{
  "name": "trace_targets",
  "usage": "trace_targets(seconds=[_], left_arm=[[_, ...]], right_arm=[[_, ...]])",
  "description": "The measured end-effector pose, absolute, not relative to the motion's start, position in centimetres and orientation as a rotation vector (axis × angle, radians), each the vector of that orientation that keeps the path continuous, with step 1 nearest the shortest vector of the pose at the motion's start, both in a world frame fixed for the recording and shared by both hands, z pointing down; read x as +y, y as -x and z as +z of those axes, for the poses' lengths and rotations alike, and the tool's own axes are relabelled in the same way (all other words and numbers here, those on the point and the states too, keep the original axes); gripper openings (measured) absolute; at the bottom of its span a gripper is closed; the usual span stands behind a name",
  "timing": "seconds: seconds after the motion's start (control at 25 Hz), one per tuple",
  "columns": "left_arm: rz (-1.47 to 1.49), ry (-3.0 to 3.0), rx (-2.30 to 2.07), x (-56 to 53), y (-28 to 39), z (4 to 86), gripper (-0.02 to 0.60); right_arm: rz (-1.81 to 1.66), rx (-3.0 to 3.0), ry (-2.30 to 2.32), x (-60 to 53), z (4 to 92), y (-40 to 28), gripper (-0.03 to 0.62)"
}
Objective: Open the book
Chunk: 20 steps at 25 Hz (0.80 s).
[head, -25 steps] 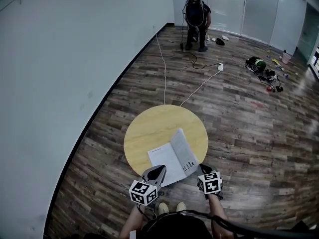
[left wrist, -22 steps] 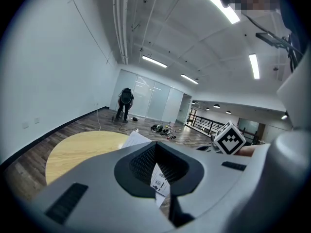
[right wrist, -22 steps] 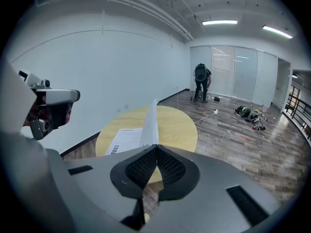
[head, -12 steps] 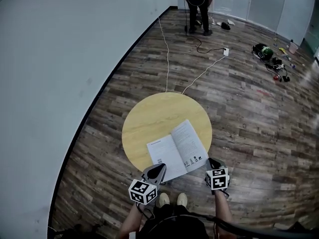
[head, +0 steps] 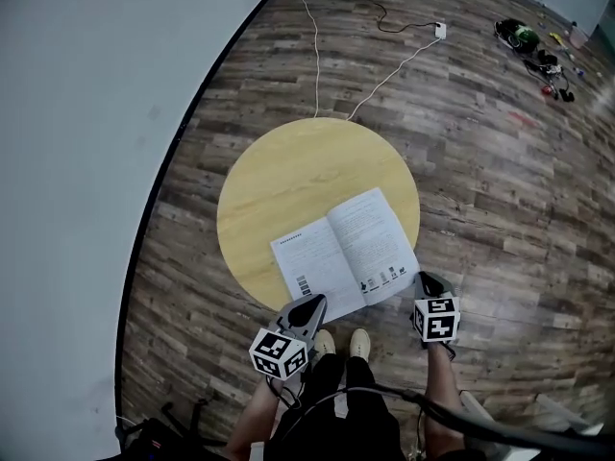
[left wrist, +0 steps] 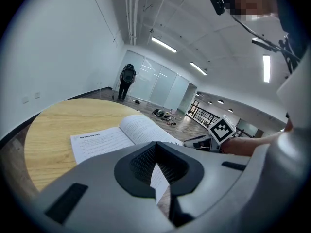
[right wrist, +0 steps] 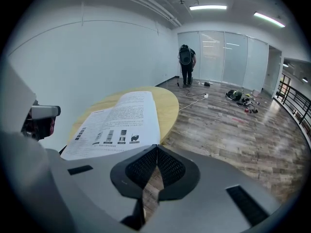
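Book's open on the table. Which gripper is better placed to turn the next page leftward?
Right, probably. The right gripper sits at the near outer corner of the book's right-hand page. The left gripper is by the left page, across the spine. Both have jaws together, so it must open first.

Thin white book point(head: 346, 253), open flat, printed pages up, seemingly overhanging round table's point(head: 288, 171) near edge

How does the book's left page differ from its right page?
The left page shows one bold heading over faint print; the right page is dense text with small pictures along its near edge. The left page lies flat; the right page arches up by the spine. Both are white, face up on the round table.
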<state>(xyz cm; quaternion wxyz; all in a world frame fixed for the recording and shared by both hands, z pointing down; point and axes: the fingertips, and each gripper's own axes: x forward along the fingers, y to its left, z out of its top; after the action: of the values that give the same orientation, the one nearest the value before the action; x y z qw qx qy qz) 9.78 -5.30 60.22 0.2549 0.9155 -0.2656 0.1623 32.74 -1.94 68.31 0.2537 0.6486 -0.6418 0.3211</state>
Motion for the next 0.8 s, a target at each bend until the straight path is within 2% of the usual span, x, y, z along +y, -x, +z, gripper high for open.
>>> trace_targets(seconds=[0.4,0.8], left_arm=[[0.497,-2.453,-0.698,-7.0,-11.0,64.2,-0.005],[0.496,-2.443,-0.685,-7.0,-11.7,64.5,-0.005]], right_arm=[[0.922,-1.733,-1.747,-2.7,72.0,-33.7,0.009],[0.938,-1.732,-1.757,-2.6,72.2,-33.9,0.009]])
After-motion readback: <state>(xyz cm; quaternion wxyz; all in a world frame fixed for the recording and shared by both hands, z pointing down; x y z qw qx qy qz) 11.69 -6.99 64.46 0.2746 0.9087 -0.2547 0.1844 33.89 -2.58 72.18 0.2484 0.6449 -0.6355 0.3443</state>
